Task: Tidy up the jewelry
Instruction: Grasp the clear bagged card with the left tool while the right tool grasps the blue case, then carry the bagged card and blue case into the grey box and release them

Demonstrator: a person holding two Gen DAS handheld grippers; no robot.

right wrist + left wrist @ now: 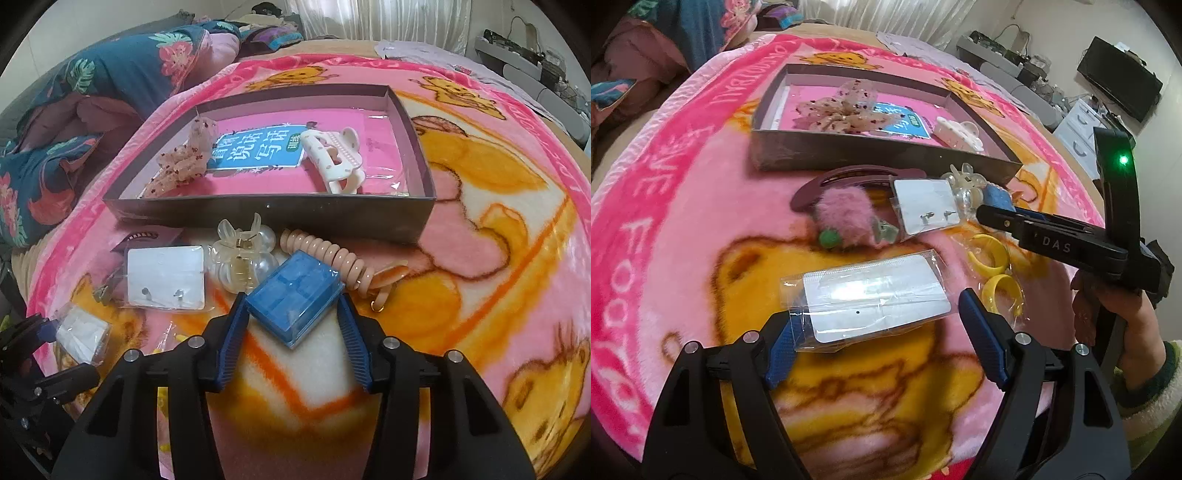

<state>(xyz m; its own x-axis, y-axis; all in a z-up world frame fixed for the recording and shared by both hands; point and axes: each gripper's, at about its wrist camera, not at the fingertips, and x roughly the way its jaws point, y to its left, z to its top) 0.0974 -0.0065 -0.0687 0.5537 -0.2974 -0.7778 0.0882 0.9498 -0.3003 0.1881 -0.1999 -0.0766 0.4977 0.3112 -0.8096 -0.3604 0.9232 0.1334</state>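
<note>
Between the pads of the right hand-held gripper (291, 314) sits a blue plastic box (293, 297), both fingers standing at its sides; whether they press it yet or merely flank it I cannot tell. Just ahead of that box lie a clear claw clip (242, 260) and a peach spiral hair tie (332, 258), with a white earring card (166, 277) off to the left. Beyond them all stands the grey tray (273, 218), the likely destination.

Over at the left hand-held gripper (877, 332), the jaws are spread wide around a bagged white card (871, 301), one pad touching the bag's edge and the other well clear, so nothing is gripped. Ahead of it rest a pink fluffy clip (844, 214) and a maroon barrette (846, 181); to its right, two yellow rings (995, 269) in a bag.

Judging progress: only a sheer spotted bow (846, 110) and a white claw clip (956, 133) lie inside the tray. At least eight pieces remain on the pink blanket (683, 229), so the sorting looks early, with most of the work ahead.
</note>
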